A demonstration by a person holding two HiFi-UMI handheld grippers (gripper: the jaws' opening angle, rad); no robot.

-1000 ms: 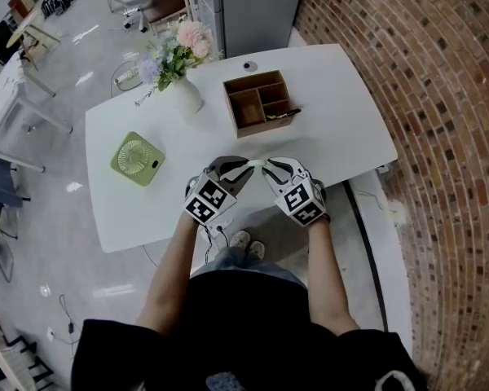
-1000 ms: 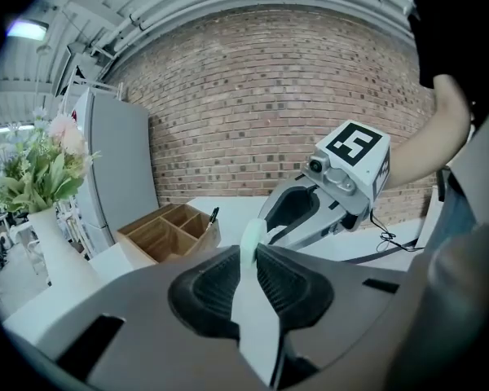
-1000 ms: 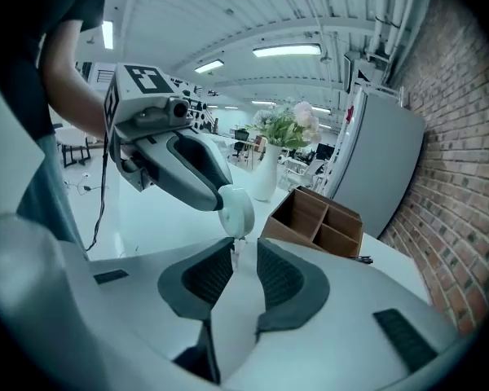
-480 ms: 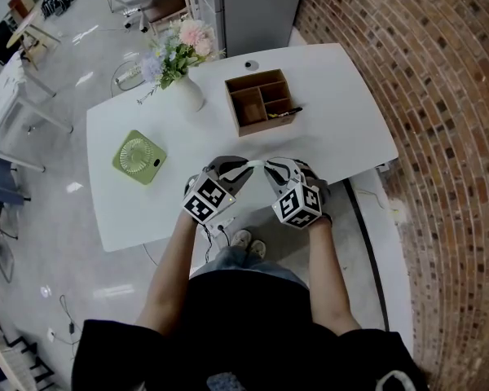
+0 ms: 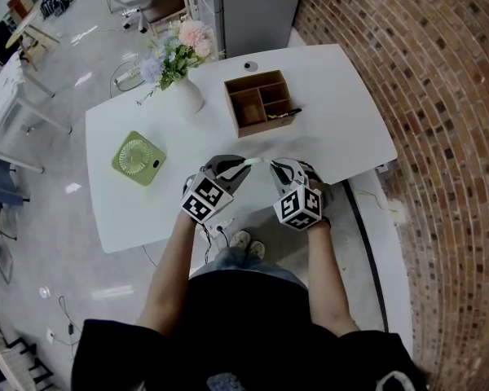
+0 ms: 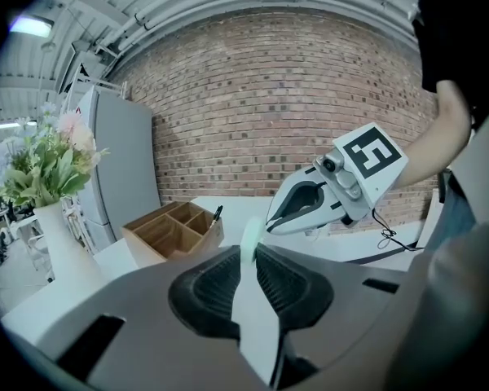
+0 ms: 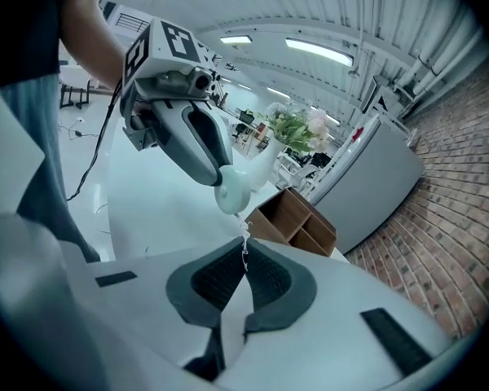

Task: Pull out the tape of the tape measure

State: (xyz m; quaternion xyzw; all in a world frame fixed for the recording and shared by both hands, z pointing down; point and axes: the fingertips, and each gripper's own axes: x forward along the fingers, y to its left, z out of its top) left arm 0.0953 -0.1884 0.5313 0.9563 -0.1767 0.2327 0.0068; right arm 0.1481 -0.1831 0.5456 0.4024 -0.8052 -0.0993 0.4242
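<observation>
- Tape measure (image 6: pixel 250 233): a pale green round case, met edge-on in the left gripper view. Most of it is sunk between the pads, so no face or print can be made out. In the head view it is only a pale speck between the two claw tips.
- Left claw (image 5: pixel 244 167): set narrow, with both ribbed pads pressing on the case.
- Tape (image 7: pixel 244 231): a thin pale strand running from the case to the right claw. Its markings are too fine to read, and its end is hidden between that claw's pads.
- Right claw (image 7: pixel 244 249): jaws together, pinching the end of the tape.
- Surroundings on the white table (image 5: pixel 342 129):
  - A green fan (image 5: pixel 137 158) lies well to the left of the left claw.
  - A white vase (image 5: pixel 186 96) of flowers stands ahead and to the left.
  - A wooden organiser (image 6: pixel 149 247) stands ahead of both claws, with a dark pen (image 5: pixel 284 113) at its near right side. Which compartment holds the pen cannot be told.
- Cut off: both hands are covered by the claw bodies, so only the forearms show.
- Change from one second earlier: the right marker cube (image 5: pixel 297 206) has rolled and now shows two faces instead of one. The left claw and the table objects are where they were.
</observation>
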